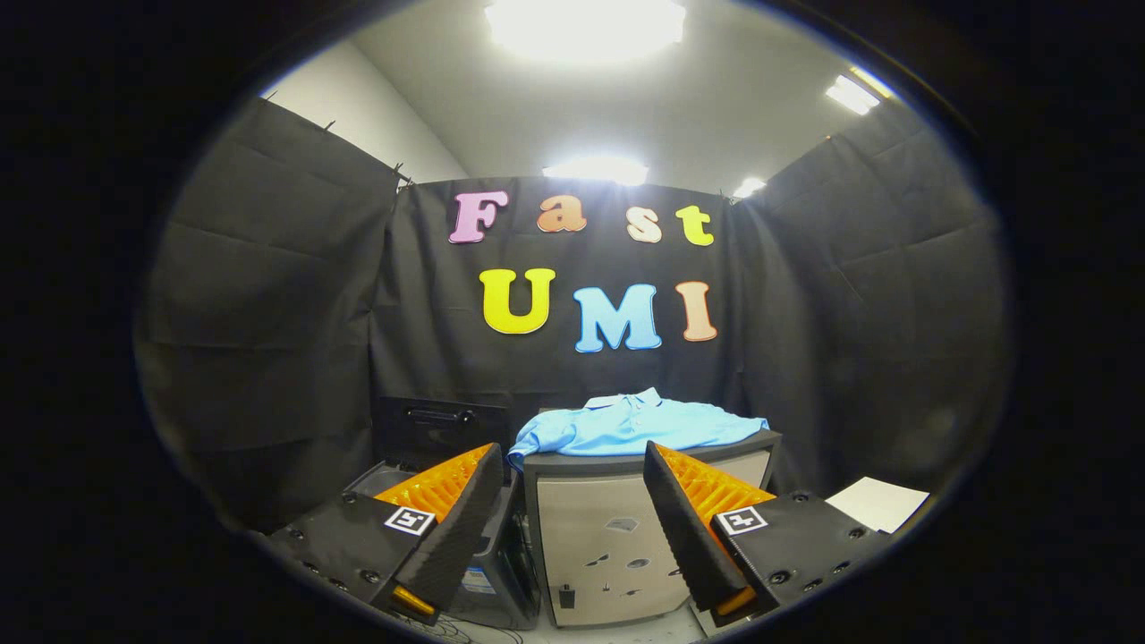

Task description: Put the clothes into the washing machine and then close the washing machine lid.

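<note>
A light blue polo shirt [633,426] lies spread on top of a pale cabinet [617,537], beyond my fingers and slightly right of the gap's middle. Left of the cabinet stands the washing machine [487,572], its dark lid [438,429] raised upright behind the left finger. My gripper [572,465] is open, its fingers spread wide with nothing between them, still some way short of the shirt.
Black cloth walls close the booth on three sides. A white sheet of paper [878,503] lies on a surface to the right of the cabinet, behind the right finger. Bright ceiling lights hang overhead.
</note>
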Demonstrator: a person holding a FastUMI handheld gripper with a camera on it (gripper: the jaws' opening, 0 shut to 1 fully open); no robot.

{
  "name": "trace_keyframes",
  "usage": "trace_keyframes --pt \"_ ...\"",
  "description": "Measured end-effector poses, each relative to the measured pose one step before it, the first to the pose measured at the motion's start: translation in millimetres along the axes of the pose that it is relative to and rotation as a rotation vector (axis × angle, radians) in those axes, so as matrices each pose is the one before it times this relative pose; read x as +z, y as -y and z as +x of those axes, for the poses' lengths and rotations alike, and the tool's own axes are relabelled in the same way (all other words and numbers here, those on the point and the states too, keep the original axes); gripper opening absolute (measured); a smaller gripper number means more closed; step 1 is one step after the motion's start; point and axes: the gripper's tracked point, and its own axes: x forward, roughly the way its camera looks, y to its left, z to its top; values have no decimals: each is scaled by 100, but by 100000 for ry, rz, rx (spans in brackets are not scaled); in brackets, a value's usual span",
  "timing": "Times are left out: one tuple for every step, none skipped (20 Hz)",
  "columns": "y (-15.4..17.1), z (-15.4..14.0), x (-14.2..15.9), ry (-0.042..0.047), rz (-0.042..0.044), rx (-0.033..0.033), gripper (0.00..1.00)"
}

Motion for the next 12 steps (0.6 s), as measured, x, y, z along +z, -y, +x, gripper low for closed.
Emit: trace_keyframes --pt "437 428 331 397 183 -531 98" --pt "248 497 399 364 411 -126 98" --pt "236 708 429 376 262 19 98" --pt "388 793 270 88 -136 -302 98" --pt "409 718 268 -67 -198 -403 98" --pt "430 648 143 -253 164 -387 98" --pt "341 640 328 190 499 -85 98" --pt "296 718 298 123 383 -160 98" --pt "364 755 263 -380 167 -233 98" --pt "404 769 -14 -350 214 -84 98" --pt "296 812 164 -498 122 151 98" --pt "355 841 78 -714 -22 -59 98"
